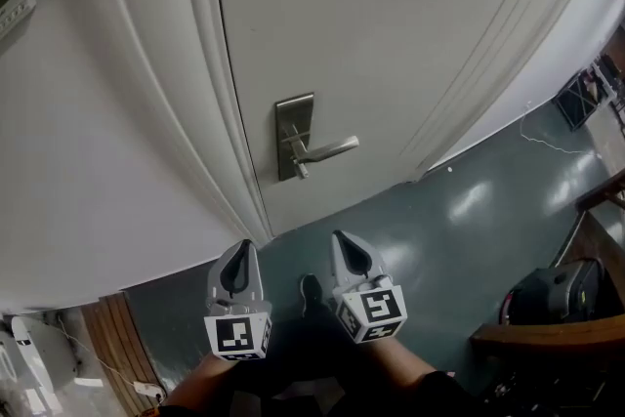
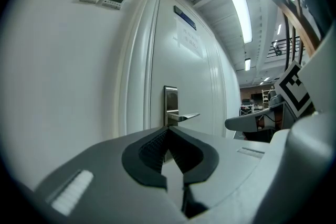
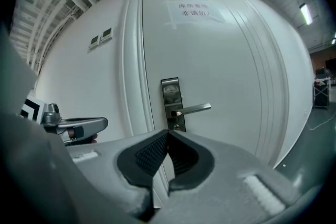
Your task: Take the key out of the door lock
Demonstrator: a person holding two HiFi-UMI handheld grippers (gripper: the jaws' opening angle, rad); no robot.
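A white door carries a steel lock plate with a lever handle. A small key sticks out of the plate just under the lever, and the same key is small in the right gripper view. My left gripper and right gripper hang side by side above the floor, well short of the door. Both point at it. In the left gripper view the left gripper has its tips together with nothing between them. The right gripper is likewise shut and holds nothing.
Two wall control panels sit left of the door frame, and a paper notice hangs high on the door. Dark teal floor runs to the right, toward a wooden desk edge with a black bag.
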